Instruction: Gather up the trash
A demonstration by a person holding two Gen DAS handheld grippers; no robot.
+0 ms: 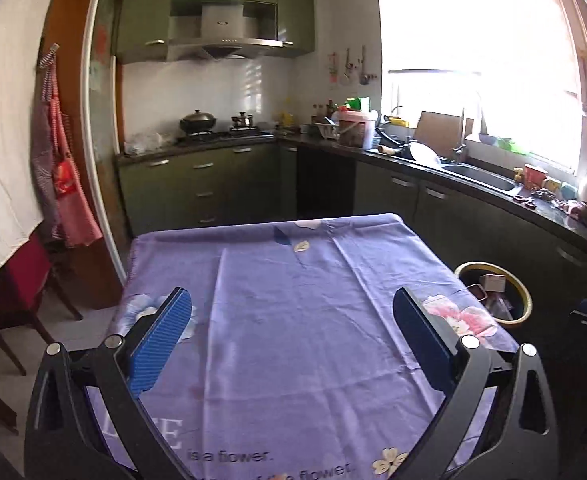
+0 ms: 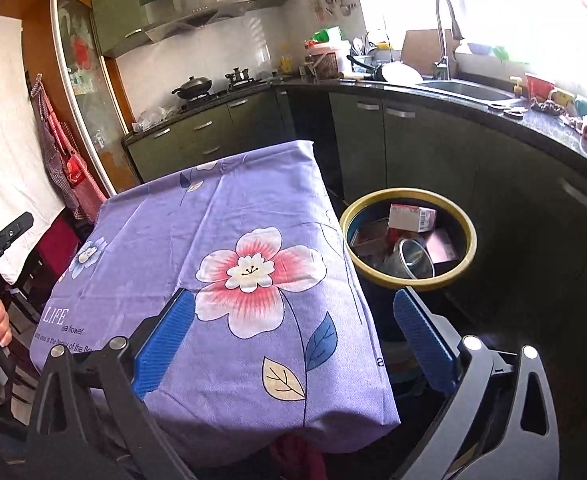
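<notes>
Both grippers, left [image 1: 291, 320] and right [image 2: 293, 320], gape empty; tablecloth [image 2: 197, 216] looks bare, trash sits in the yellow-rimmed bin [image 2: 467, 258] off its right edge.

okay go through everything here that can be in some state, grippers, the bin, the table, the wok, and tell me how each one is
Left gripper: open, nothing between the fingers.
Right gripper: open, nothing held.
Trash bin: uncovered, holds cartons and a clear cup.
Table: covered by a purple floral cloth, no trash on it.
Wok: lidded, on the stove.
Sink tap: no water visibly running.
</notes>
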